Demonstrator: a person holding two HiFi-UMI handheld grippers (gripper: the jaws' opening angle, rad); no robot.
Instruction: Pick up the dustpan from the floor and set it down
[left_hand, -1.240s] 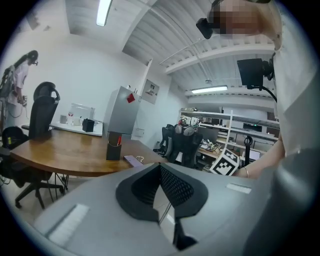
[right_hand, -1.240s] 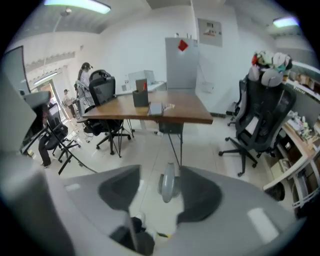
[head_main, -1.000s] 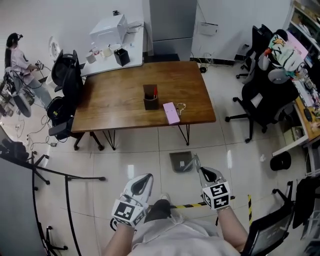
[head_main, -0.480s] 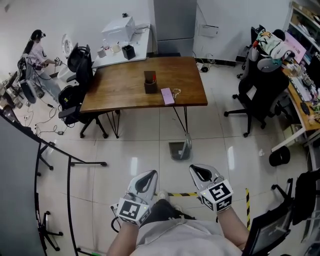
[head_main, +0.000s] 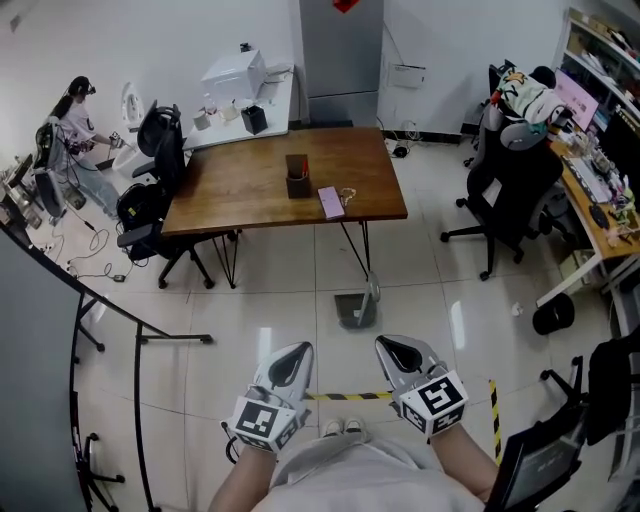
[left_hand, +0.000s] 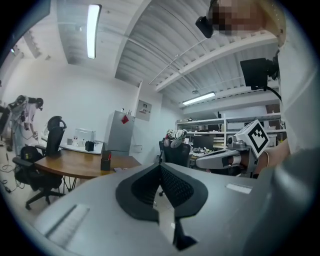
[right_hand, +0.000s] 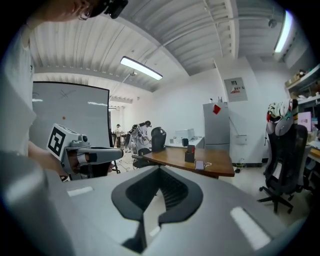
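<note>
The grey plastic dustpan (head_main: 357, 308) lies on the pale glossy tiled floor (head_main: 250, 320), which is crossed by a strip of yellow-and-black striped tape (head_main: 350, 396). The wooden tabletop (head_main: 250, 195) is warm brown and carries a pink flat case (head_main: 331, 202) and a dark brown box (head_main: 298, 184). The left tongs (head_main: 293, 352) and the right tongs (head_main: 391, 345) are light grey with black pads, each patterned with black-and-white square markers.
</note>
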